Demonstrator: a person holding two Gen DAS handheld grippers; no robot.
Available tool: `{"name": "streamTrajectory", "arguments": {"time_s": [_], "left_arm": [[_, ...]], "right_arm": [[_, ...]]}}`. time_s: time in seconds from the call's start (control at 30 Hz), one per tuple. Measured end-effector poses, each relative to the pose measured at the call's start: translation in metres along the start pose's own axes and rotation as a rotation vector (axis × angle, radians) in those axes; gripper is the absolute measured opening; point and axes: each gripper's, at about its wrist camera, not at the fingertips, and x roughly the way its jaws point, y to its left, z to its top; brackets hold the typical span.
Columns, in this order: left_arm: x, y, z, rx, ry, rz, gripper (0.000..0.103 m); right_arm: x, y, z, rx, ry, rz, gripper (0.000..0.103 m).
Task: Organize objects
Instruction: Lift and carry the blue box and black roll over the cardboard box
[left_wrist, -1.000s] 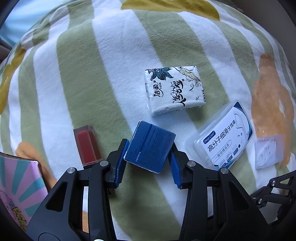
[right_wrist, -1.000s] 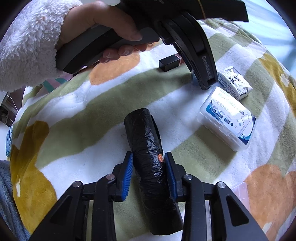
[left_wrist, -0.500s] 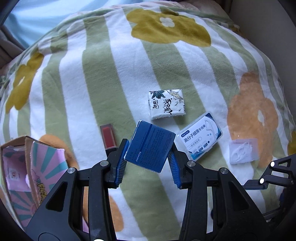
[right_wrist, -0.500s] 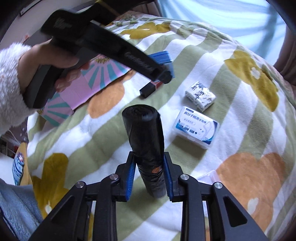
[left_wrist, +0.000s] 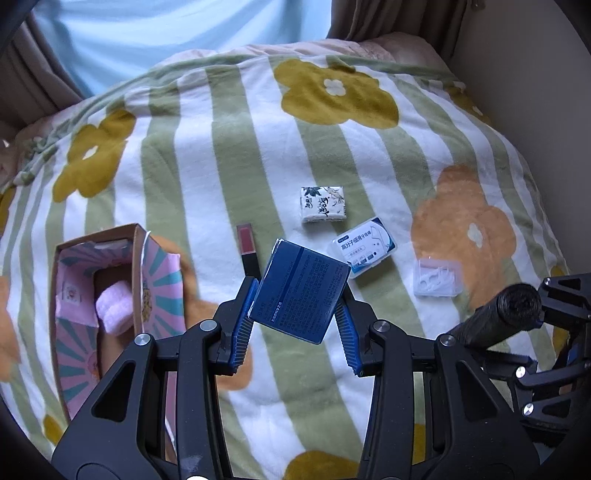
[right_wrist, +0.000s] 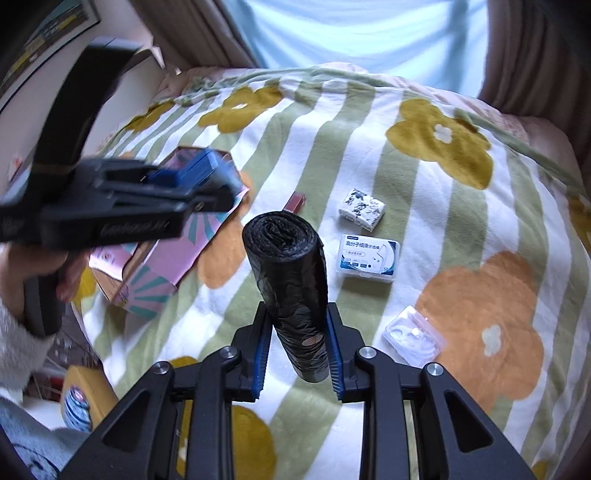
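My left gripper (left_wrist: 295, 317) is shut on a dark blue box (left_wrist: 300, 291) and holds it high above the flowered blanket (left_wrist: 229, 155). My right gripper (right_wrist: 298, 350) is shut on a black roll of bin bags (right_wrist: 291, 273), also held in the air; the roll shows at the right in the left wrist view (left_wrist: 498, 314). An open pink patterned box (left_wrist: 96, 295) with a pale pink item inside lies at the left. It also shows in the right wrist view (right_wrist: 162, 266), below the blurred left gripper and its blue box (right_wrist: 195, 170).
On the blanket lie a red lipstick (left_wrist: 246, 243), a tissue pack (left_wrist: 324, 204), a white floss-pick box (left_wrist: 365, 246) and a small clear case (left_wrist: 437, 277). The same items show in the right wrist view (right_wrist: 362, 208). A yellow item (right_wrist: 85, 398) lies beyond the bed's left edge.
Both grippers have risen well above the blanket with their loads. The left gripper has pulled back and the pink box has come into its view.
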Motion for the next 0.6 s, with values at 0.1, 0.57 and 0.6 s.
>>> {"name": "streamTrajectory", "arguments": {"time_s": [0.1,0.57,0.6], "left_arm": [[-0.024,-0.004,-0.011,0.01,-0.007,0.006,0.038],[-0.104,-0.003,-0.077,-0.108,-0.02,0.005,0.038],[-0.107,0.0,-0.078,-0.109,-0.025,0.008,0.038]], "right_arm": [[-0.017,0.005,0.002,0.082,-0.016,-0.032,0.026],[-0.073,0.04,0.003,0.262,-0.099,-0.141,0.026],[-0.074,0.043,0.005,0.261,-0.104,-0.141,0.026]]}}
